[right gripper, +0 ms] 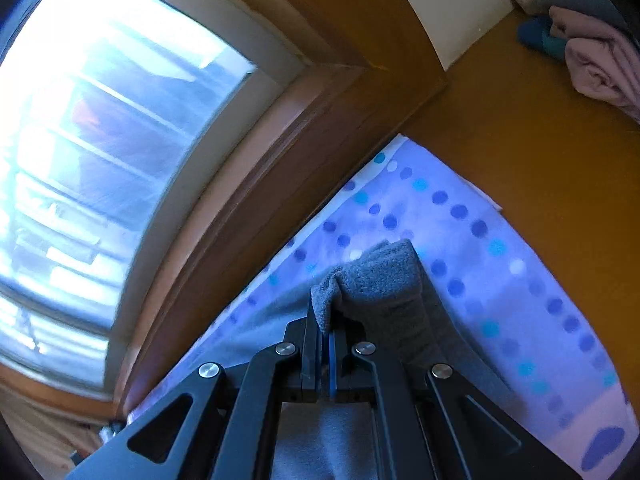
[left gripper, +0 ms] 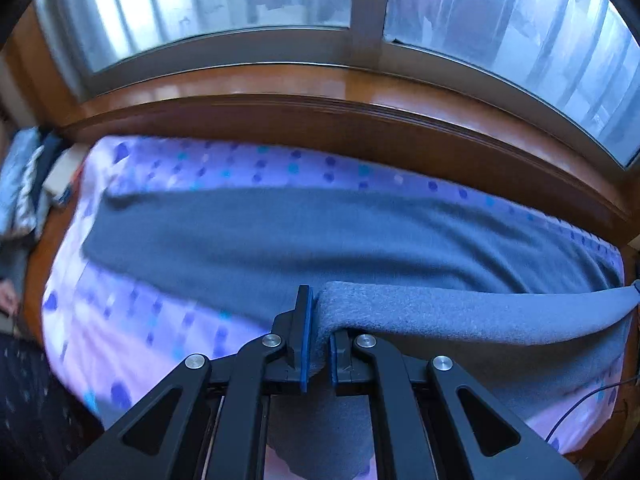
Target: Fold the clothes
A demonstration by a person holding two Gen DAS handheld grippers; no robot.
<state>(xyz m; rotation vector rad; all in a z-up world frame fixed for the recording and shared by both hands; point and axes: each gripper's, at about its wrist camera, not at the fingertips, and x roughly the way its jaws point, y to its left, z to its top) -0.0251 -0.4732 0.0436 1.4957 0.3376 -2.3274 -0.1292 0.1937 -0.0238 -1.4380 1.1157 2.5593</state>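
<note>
A grey fleece garment (left gripper: 280, 240) lies spread across a lilac dotted sheet (left gripper: 160, 168). My left gripper (left gripper: 320, 328) is shut on the garment's near edge, which is lifted and stretches taut to the right. In the right wrist view my right gripper (right gripper: 326, 332) is shut on another part of the grey garment (right gripper: 380, 280), a bunched edge that drapes over the right finger. The dotted sheet (right gripper: 480, 260) lies below it.
A wooden window sill (left gripper: 360, 120) and window (left gripper: 240, 8) run behind the bed; the window frame (right gripper: 280, 140) is close to the right gripper. Folded pink and teal clothes (right gripper: 600, 60) lie on the wooden surface far right. A cloth pile (left gripper: 20, 184) sits at the left.
</note>
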